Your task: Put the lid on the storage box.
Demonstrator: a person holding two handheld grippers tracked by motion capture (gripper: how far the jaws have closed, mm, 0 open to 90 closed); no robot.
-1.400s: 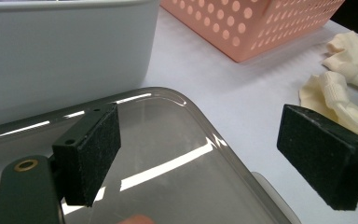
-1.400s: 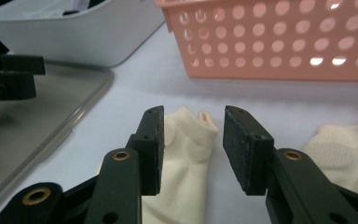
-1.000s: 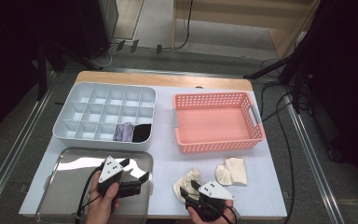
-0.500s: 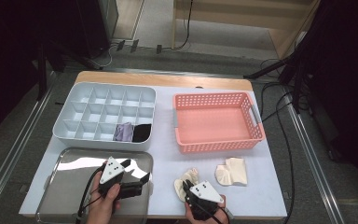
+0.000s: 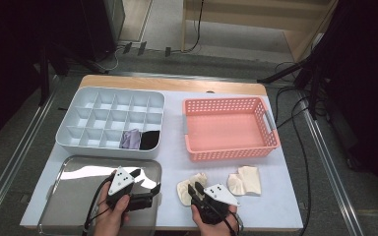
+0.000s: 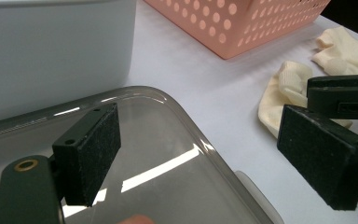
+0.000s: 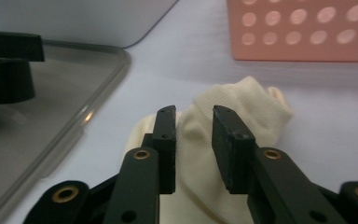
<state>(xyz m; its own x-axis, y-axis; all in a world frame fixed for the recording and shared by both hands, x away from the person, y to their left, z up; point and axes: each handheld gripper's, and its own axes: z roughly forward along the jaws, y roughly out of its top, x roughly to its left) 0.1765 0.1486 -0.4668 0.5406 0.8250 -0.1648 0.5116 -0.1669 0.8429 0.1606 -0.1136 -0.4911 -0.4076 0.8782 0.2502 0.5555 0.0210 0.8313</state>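
My right tongs [image 7: 193, 121], jaws just reopened to a narrow gap, straddle a fold of the cream sock [image 7: 235, 109] lying on the tabletop [image 5: 172, 164] beside the steel tray [image 5: 78, 196], over which my left tongs [image 5: 146, 178] hang wide open and empty.

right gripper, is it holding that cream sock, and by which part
Cannot be told for sure. The right gripper has its jaws narrowly apart, just opening, with a fold of the cream sock near its cuff between them. The left gripper holds nothing.

Right gripper [image 5: 193, 189] over cream sock [image 5: 191, 185], probably touching; jaws just reopening.
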